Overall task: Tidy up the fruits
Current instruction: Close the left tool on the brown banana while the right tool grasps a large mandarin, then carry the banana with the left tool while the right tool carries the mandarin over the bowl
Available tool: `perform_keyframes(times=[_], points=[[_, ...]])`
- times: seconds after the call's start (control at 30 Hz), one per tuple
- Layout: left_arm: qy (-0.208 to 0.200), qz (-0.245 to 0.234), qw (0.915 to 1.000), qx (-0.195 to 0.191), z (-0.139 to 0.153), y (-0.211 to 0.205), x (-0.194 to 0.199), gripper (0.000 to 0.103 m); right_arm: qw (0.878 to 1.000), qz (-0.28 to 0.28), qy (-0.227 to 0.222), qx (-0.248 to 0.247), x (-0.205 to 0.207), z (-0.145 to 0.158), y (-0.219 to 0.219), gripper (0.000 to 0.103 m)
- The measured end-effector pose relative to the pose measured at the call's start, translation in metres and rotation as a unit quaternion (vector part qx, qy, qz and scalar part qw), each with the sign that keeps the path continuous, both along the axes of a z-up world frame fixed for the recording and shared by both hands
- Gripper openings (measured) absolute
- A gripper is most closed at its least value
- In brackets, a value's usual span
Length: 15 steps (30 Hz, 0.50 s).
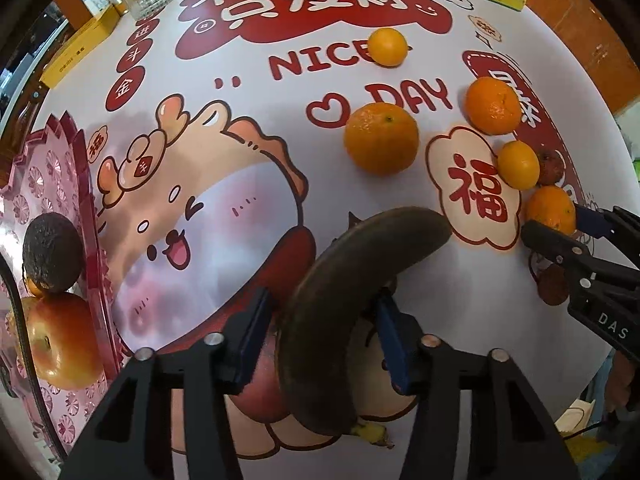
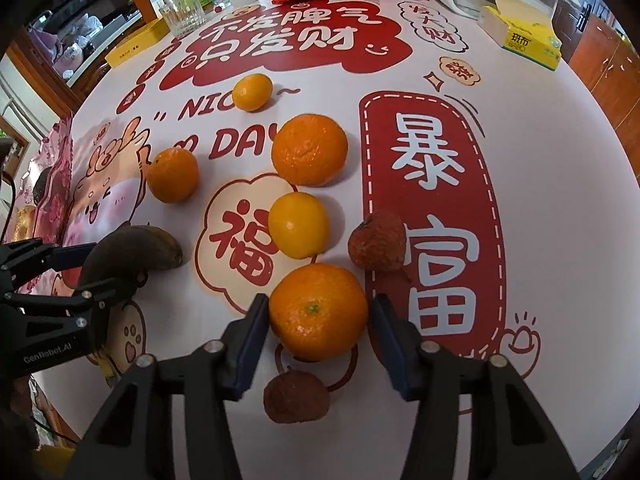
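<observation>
Banana [image 1: 352, 296], blackened and soft-looking, lies on the printed tablecloth [image 1: 248, 184] between the spread fingers of the left gripper [image 1: 320, 336], so a hard pinch may squash it, while the right gripper [image 2: 318, 332], likewise unclosed around a mandarin [image 2: 318, 312], could nudge it rolling into the neighbouring fruit
</observation>
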<state>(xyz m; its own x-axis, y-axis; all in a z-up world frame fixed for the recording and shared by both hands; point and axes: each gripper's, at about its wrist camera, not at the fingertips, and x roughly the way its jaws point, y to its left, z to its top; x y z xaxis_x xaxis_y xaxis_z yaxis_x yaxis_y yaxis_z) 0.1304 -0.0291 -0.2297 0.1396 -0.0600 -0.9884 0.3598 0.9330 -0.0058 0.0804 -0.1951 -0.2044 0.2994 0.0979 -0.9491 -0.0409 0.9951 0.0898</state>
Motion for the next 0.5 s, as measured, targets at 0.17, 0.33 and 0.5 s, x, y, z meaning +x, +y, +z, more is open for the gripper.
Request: perform_keyframes(times=[0.17,0.33,0.5], points=[[-0.005,-0.004,1.0000,0.008,0.001,-0.006,0.000,0.040,1.000,0.001,-0.005,-0.004,-0.002,0.001,0.002,0.045],[-0.006,-0.004,1.0000,0.002,0.004,-0.006,-0.004,0.034,1.000,-0.004,-0.011,0.003,-0.006,0.004,0.001,0.043],[-0.012,0.003,0.9998,-0.016,0.014,0.005,-0.014,0.032,1.000,-0.006,-0.030,0.006,-0.011,0.016,0.003,0.043]])
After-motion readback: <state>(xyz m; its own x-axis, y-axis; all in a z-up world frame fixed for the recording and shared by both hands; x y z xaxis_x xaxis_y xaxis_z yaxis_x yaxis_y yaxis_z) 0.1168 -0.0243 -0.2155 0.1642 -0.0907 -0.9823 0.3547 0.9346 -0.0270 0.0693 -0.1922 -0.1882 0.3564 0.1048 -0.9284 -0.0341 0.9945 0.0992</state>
